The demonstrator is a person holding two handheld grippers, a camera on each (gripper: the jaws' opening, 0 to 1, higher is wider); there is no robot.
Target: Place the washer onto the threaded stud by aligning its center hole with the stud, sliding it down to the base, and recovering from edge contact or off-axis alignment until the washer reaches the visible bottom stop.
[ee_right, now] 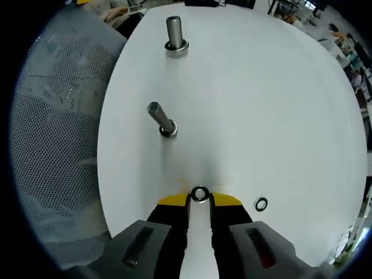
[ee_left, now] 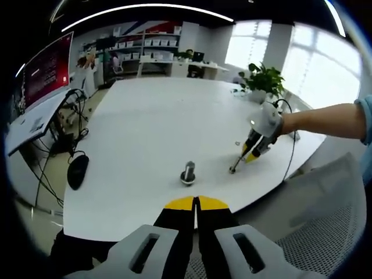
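The white desk (ee_right: 279, 104) carries everything. A mesh chair (ee_right: 58, 145) sits along its edge at nine o'clock in the right gripper view.

In that view two threaded studs stand on the desk: the far stud (ee_right: 174, 32) at twelve o'clock, already ringed at its base, and the near stud (ee_right: 158, 116) just left of centre, leaning toward eleven o'clock in the fisheye.

The right gripper (ee_right: 199, 197) is clenched on the washer (ee_right: 200, 194) — the ring sits at the jaw tips, pinched by its rim, hole facing the camera. A spare washer (ee_right: 261, 204) lies flat on the desk at four o'clock.

The washer looks thin, stiff, light and slippery — an edge grip suits it, leaving the hole free.

In the left gripper view the left gripper (ee_left: 196, 203) is clenched on nothing, hovering off the desk edge; the person's forearm (ee_left: 325, 119) reaches in from three o'clock, angling the right gripper down toward the desk.
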